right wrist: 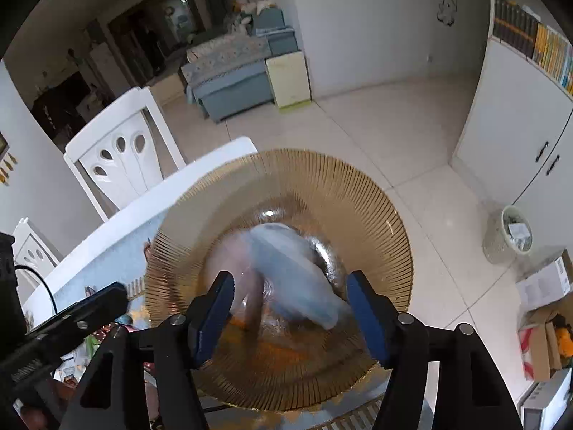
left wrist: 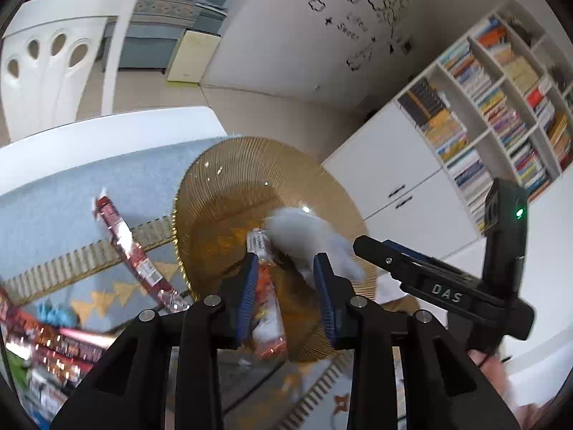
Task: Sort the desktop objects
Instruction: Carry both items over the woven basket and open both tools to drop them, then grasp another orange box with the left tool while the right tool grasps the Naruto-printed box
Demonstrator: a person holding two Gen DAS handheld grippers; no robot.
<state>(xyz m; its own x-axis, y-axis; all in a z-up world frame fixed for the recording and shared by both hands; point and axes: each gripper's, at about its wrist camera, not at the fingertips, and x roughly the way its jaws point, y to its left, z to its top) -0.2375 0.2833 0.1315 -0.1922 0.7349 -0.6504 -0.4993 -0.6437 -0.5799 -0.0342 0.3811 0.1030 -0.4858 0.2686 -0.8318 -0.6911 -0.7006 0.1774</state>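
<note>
A ribbed amber glass bowl (left wrist: 215,168) (right wrist: 322,168) stands on the blue mat at the table's corner. My left gripper (left wrist: 288,283) hangs over it, jaws a little apart. An orange-red snack packet (left wrist: 266,301) lies in the bowl between them, close beside the left pad (left wrist: 250,286), and the right pad stands off it. A pale blue packet (left wrist: 304,236) (right wrist: 297,276), blurred, lies tilted across the bowl. My right gripper (right wrist: 292,304) is above it with its pads wide on either side and not pressing on it.
A long red packet (left wrist: 125,247) lies on the blue mat (left wrist: 53,208), with several more packets (left wrist: 53,340) piled at lower left. White chair (right wrist: 121,154) behind the table. Bookshelf and cabinet (left wrist: 501,107), wastebasket (right wrist: 508,236) and cardboard boxes (right wrist: 544,322) stand to the right.
</note>
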